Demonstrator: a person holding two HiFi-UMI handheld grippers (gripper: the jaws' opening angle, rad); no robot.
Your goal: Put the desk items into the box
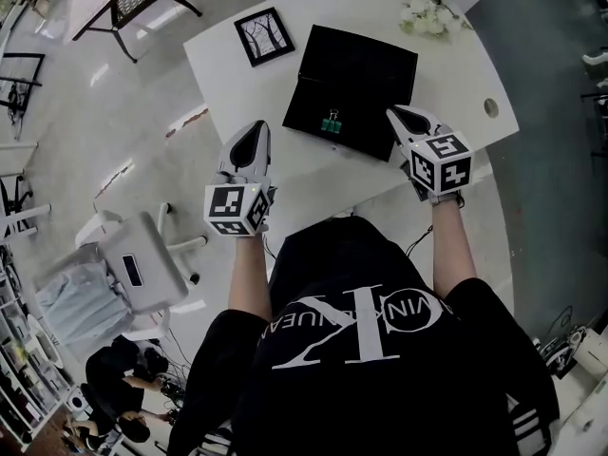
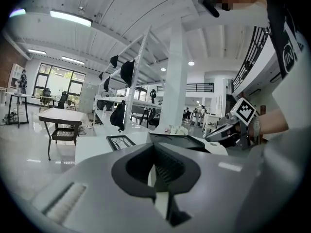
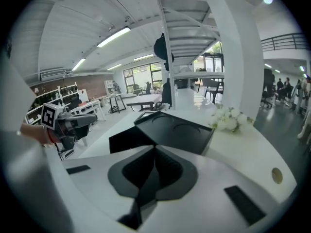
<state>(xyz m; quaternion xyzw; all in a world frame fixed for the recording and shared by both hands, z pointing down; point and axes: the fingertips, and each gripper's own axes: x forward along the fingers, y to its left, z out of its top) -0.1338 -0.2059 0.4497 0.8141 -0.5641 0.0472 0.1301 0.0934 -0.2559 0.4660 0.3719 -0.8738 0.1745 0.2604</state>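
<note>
On the white surface (image 1: 456, 69), an open black box (image 1: 356, 65) holds a green binder clip (image 1: 332, 123).
Left gripper (image 1: 256, 131) and right gripper (image 1: 397, 114) flank its near edge, both clenched shut and empty.

Head view looks steeply down; both gripper views share the box (image 1: 356, 69).

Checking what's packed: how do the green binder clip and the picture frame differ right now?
Place: the green binder clip sits on the near part of the black box. The picture frame lies on the white desk, beside the box.
Size: the clip is far smaller than the frame.
Colour: the clip is green, and the frame is black-edged round a pale picture.
Shared: both rest untouched.
</note>
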